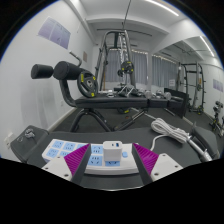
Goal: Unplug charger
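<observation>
A white charger (114,152) stands plugged into a white power strip (94,160) with blue sockets, lying on a dark table (120,128). My gripper (110,160) is open. Its purple pads (71,152) sit to the left and right of the charger, which stands between them with a gap on each side. The strip runs across under the fingers and shows again beyond the left finger. A white cable (165,131) leads off over the table to the right.
Beyond the table is a gym room: a black weight bench with padded rollers (60,75), a cable machine frame (122,60), and further racks (190,85) to the right. A white object (8,135) lies at the table's far left.
</observation>
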`<state>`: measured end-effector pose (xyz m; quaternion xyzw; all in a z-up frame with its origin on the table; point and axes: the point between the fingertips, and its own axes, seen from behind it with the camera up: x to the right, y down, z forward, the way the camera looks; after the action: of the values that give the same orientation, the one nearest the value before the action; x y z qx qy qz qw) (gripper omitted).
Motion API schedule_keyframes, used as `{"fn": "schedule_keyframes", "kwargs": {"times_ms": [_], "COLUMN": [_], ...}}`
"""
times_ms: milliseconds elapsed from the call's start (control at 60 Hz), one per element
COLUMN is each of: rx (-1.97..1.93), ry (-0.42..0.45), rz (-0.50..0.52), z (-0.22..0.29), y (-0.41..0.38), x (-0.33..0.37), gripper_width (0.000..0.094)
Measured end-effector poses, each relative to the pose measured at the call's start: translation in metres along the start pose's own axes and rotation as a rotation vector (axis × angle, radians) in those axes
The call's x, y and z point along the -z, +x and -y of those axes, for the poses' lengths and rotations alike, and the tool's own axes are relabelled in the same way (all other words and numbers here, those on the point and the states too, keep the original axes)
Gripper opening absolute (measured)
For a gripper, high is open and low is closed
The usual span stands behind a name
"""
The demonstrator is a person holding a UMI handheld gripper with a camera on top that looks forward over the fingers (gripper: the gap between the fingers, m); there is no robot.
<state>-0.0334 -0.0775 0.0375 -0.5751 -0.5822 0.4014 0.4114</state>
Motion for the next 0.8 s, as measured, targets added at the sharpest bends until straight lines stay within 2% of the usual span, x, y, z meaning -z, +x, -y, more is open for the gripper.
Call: {"fn": "schedule_keyframes", "kwargs": {"times_ms": [133,233,250,300,350,400,467,517,650,717,800], "rx": [0.001,-0.005,-0.009,-0.024,-0.041,-0.026,-0.034,-0.054,-0.055,-0.069,-0.053], "ry": [-0.042,-0.071,-0.076,-0.079,-0.079,-0.026,0.119,0.153,0.128,0.084,0.015], "rz": [-0.003,-0.008,-0.004,-0.016,-0.012,-0.012,-0.014,-0.026,-0.073,-0.104,-0.180], "z": [-0.006,-0.015,-0.015,-0.014,-0.013,0.006,0.065,0.102,0.144,0.140,0.112], "y": [-0.001,0.004,0.002,0.003,0.004,0.005,0.012,0.025,0.085,0.126,0.180], "x": [-0.025,-0.034,-0.034,-0.037,-0.036,-0.031,-0.010,0.005,0.036,0.041,0.041], "gripper_width": [0.0852,0.0801,0.0722,0.0260,0.0215,0.0198,0.0197,0.0196,0.0196,0.0195,0.0195]}}
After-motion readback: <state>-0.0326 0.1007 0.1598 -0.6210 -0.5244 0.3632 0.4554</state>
